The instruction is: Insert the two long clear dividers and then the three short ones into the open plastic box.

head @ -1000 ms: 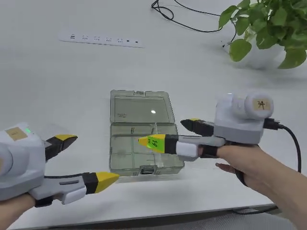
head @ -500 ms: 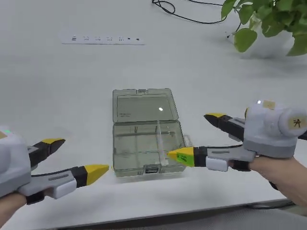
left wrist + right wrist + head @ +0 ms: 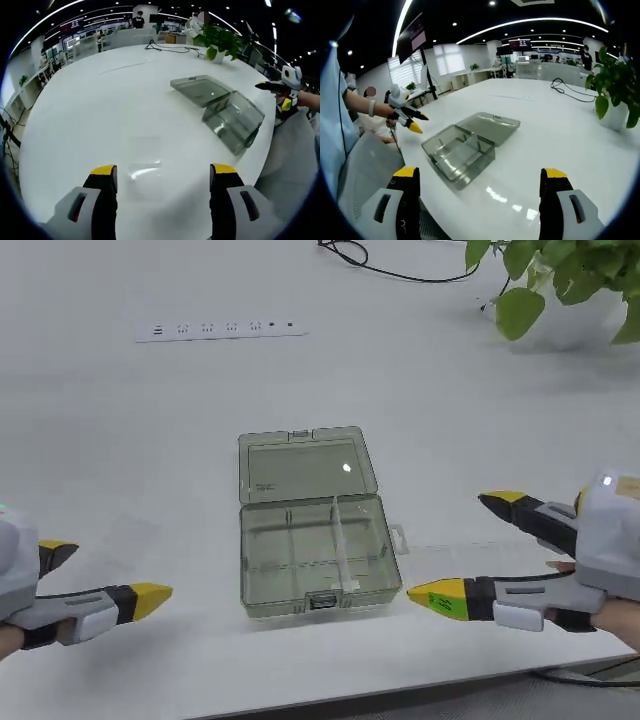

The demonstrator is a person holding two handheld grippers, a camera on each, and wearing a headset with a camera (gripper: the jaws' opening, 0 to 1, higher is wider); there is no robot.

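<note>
Left gripper view: yellow-tipped left gripper (image 3: 163, 170) gapes wide and empty, with faint clear flat plastic divider sheets (image 3: 144, 162) lying on the white tabletop (image 3: 75, 110) just ahead of its jaws. The grey-tinted open plastic box (image 3: 232, 120) sits well apart, toward the right gripper (image 3: 480, 173), which is also wide and empty. Best bet: drop low, pinch one sheet by a thin edge mid-length, stand it upright and line it up with the box-wall slots; some dividers look seated already, count unclear.

In the head view the left gripper (image 3: 110, 570) runs off the left edge and the right gripper (image 3: 452, 548) off the right. The plant (image 3: 560, 280) is cropped at the top corner. The clear dividers (image 3: 144, 160) (mere glints on the table (image 3: 120, 420)) have blurred outlines, and their number cannot be told.
</note>
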